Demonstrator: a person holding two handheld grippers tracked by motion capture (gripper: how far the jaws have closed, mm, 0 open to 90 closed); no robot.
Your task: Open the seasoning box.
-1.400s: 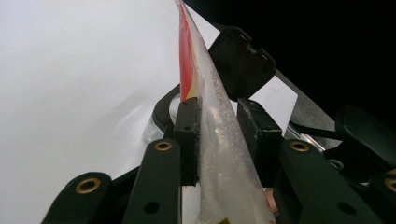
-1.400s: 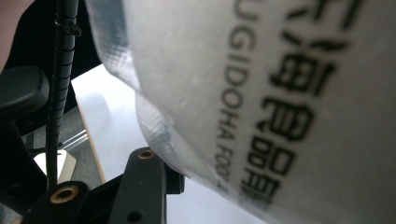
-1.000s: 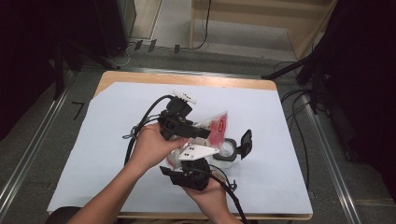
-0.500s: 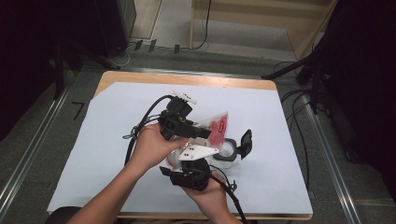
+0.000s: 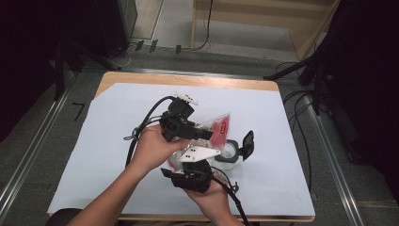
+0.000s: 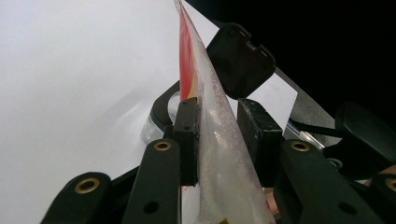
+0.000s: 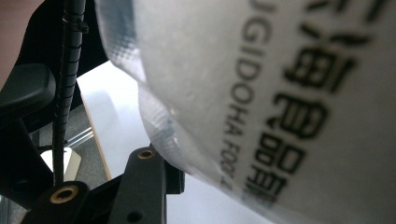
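White paper covers the wooden table (image 5: 141,77), with dark floor, cables and rails around it. From the high view, a person's two hands meet over the middle of the sheet: the left gripper (image 5: 207,134) reaches from the left onto a clear plastic bag (image 5: 219,128) with a red label, and the right gripper (image 5: 195,162) comes up from below, under its grey plate. Just beside them stands a small clear container (image 5: 229,153) with its black flip lid (image 5: 246,143) swung open, probably so the bag's contents can be tipped in.

Along the left gripper view, the black pads (image 6: 187,135) stand partly closed on the bag (image 6: 219,154); the near pad lies against the film, the other close by it, so the bag hangs edge-on above the open container (image 6: 161,114).

Seen from the right gripper view, the bag's printed face (image 7: 280,102) presses close against the camera. One jaw arm shows below it; whether this gripper pinches the film I cannot tell.
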